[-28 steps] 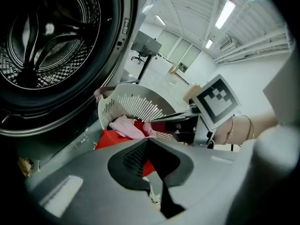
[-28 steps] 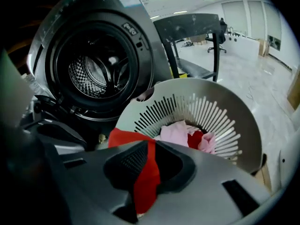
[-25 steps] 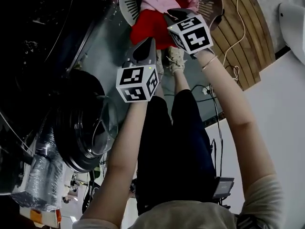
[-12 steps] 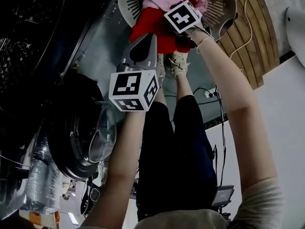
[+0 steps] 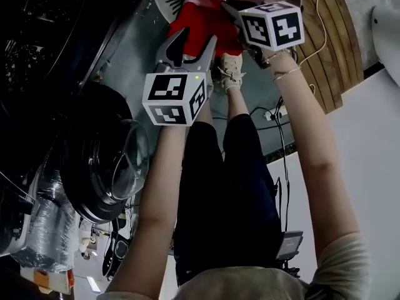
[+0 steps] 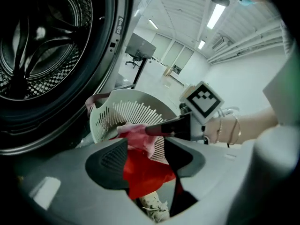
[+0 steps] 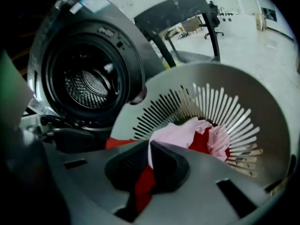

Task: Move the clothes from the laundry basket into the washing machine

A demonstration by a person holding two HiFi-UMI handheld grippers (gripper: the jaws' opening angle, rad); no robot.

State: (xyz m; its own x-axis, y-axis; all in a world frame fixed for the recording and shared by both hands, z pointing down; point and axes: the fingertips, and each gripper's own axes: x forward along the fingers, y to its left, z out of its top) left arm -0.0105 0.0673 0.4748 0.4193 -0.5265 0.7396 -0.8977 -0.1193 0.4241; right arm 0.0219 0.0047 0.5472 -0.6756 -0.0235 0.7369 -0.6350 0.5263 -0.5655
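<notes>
Sneaker: I can see a pale lace-up sneaker (image 5: 230, 75) on the grey floor (image 5: 140, 49).
Trousers: black trousers (image 5: 240, 186) run down the middle of my head view.
Wood boards: brown slatted boards (image 5: 330, 58) sit at the upper right, with a thin white cord (image 5: 319, 19) lying across them.
Power strip: a white power strip (image 5: 277, 114) lies near the trouser leg, with dark cables at it.
Wrapped bundle: there is something ribbed in clear plastic (image 5: 49, 227) at the lower left; I can't tell what.
Ceiling lights: long lit tubes (image 6: 216, 14) show overhead.
Office chair: an office chair (image 6: 133, 62) stands far off on a pale floor.
Black table: a dark-topped table (image 7: 176, 11) stands on slanted legs, and a second chair (image 7: 213, 18) is beyond it.
</notes>
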